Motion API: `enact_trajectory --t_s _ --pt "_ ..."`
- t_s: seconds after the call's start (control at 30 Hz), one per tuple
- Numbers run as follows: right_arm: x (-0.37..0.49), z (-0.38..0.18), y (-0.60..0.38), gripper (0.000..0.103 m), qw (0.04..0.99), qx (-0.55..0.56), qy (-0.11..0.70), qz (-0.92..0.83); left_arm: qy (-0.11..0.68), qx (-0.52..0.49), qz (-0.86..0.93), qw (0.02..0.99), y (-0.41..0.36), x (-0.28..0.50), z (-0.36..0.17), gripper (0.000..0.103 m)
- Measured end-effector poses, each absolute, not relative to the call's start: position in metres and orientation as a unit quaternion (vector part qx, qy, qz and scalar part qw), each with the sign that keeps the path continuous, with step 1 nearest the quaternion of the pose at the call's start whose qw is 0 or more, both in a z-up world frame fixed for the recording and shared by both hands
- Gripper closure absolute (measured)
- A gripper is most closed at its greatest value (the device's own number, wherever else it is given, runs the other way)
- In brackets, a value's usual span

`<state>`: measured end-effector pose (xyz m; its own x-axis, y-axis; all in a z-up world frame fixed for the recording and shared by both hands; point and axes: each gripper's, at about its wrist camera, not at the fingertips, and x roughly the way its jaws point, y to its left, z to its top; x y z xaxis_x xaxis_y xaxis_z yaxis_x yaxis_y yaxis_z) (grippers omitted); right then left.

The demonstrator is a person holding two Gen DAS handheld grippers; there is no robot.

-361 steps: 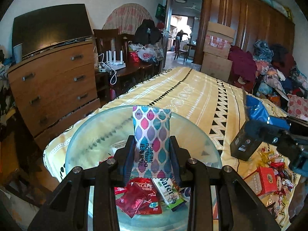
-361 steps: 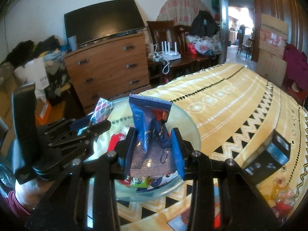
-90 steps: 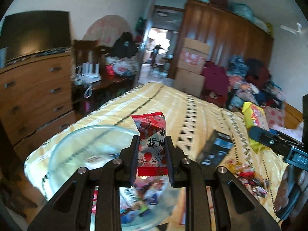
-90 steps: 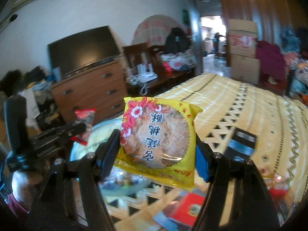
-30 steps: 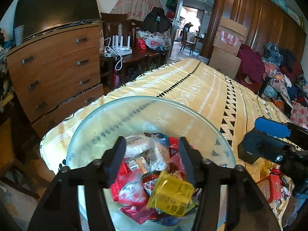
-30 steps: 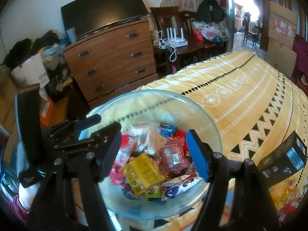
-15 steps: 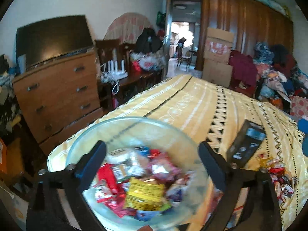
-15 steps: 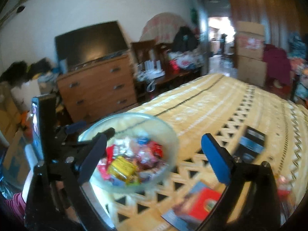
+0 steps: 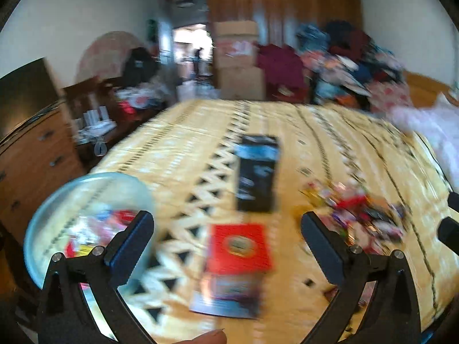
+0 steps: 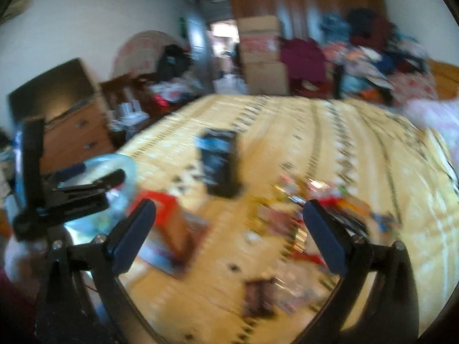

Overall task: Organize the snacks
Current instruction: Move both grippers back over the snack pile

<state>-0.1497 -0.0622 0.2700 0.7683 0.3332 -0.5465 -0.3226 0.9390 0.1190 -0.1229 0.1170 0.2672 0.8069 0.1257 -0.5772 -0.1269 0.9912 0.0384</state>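
A glass bowl [image 9: 51, 206] holding several snack packets sits at the left on the yellow patterned bedspread [image 9: 330, 149]. My left gripper [image 9: 226, 238] is wide open and empty above a red box [image 9: 238, 246]. A pile of loose snacks [image 9: 361, 209] lies to the right. In the right wrist view my right gripper [image 10: 229, 229] is wide open and empty above the loose snacks [image 10: 309, 206]. The bowl [image 10: 126, 163] and the left gripper [image 10: 86, 183] show at the left. Both views are blurred by motion.
A black box [image 9: 256, 172] stands upright in the middle of the bed, also in the right wrist view [image 10: 219, 163]. A wooden dresser [image 9: 34, 154] stands left of the bed. Cardboard boxes [image 9: 238, 63] and clothes [image 9: 344, 57] lie beyond.
Both grippers have let go of their packets into the bowl, opened wide and swung right, away from the bowl toward the red box and the loose snacks.
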Motion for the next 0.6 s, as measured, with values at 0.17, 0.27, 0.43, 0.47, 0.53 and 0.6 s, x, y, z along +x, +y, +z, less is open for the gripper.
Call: enact_trajectory --t_s 0.17,0.27,0.43,0.47,0.53,0.6 --pt "-0.159 0.23 -0.117 0.0 0.935 0.026 0.336 0.11 0.348 0.004 0.012 0.937 0.062 -0.112 0.228 0.0" --pt "-0.16 0.198 -0.142 0.0 0.925 0.03 0.37 0.078 0.382 -0.001 -0.01 0.924 0.042 -0.103 0.195 0.0" --pt "-0.156 0.135 -0.177 0.0 0.904 0.037 0.423 0.048 0.438 0.015 -0.014 0.899 0.031 -0.088 0.126 0.0" --pt "-0.156 0.123 -0.184 0.0 0.9 0.04 0.432 0.044 0.445 0.017 -0.014 0.896 0.032 -0.087 0.115 0.0" --pt "-0.154 0.103 -0.193 0.0 0.894 0.044 0.445 0.033 0.461 0.015 -0.019 0.887 0.033 -0.086 0.09 0.0" --pt "-0.158 0.09 -0.206 0.0 0.894 0.044 0.445 0.024 0.468 0.021 -0.024 0.883 0.028 -0.086 0.075 0.0"
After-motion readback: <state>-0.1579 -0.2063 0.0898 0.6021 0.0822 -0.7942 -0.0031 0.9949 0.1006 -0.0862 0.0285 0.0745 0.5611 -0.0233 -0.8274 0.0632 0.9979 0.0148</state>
